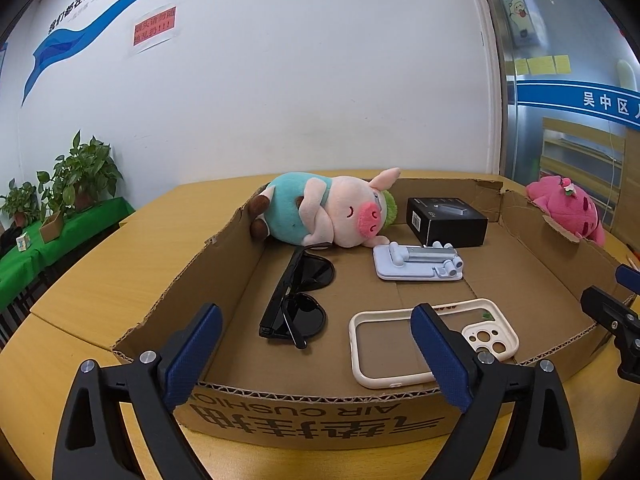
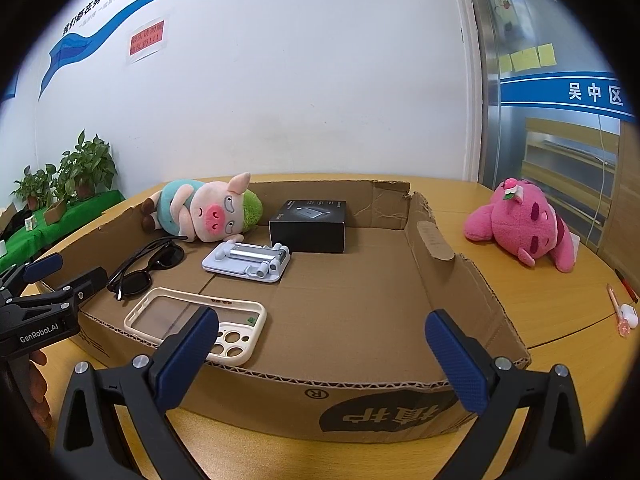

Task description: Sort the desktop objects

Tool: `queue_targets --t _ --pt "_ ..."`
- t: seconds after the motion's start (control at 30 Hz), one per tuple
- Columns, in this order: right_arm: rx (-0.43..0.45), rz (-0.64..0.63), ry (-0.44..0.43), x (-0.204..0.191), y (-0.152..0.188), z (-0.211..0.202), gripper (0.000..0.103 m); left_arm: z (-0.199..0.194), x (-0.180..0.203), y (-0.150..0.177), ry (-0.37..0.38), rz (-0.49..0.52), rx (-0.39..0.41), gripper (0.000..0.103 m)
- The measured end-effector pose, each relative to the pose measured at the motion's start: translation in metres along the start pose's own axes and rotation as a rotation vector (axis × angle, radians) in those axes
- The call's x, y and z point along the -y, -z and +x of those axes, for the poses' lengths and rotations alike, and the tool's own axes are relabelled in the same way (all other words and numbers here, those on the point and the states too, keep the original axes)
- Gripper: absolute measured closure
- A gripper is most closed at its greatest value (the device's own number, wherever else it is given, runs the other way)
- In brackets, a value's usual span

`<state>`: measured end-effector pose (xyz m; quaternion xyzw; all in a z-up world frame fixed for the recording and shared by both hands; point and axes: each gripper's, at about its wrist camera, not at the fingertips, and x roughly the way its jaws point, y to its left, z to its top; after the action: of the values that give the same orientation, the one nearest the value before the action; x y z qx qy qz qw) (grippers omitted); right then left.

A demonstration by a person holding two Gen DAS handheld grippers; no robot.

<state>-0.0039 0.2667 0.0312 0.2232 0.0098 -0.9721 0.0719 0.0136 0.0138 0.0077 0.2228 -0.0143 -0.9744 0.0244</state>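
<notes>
Phone case [image 1: 432, 342], lower centre of frame: light, flexible, thin-rimmed; grip one long edge. Left gripper [image 1: 316, 356] wide open, empty.

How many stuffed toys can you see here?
2. A pig in a teal shirt lies in the far left corner of the cardboard box. A pink plush lies on the table outside the box, to its right. None seem hidden.
</notes>
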Motion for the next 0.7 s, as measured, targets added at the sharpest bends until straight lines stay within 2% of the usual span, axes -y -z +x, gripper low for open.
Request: queue_targets --t 0.7 --pt "0.000 -0.001 0.000 0.0001 0.0000 0.0002 0.000 -0.0004 0.0009 0.0002 0.004 0.001 0.000 0.005"
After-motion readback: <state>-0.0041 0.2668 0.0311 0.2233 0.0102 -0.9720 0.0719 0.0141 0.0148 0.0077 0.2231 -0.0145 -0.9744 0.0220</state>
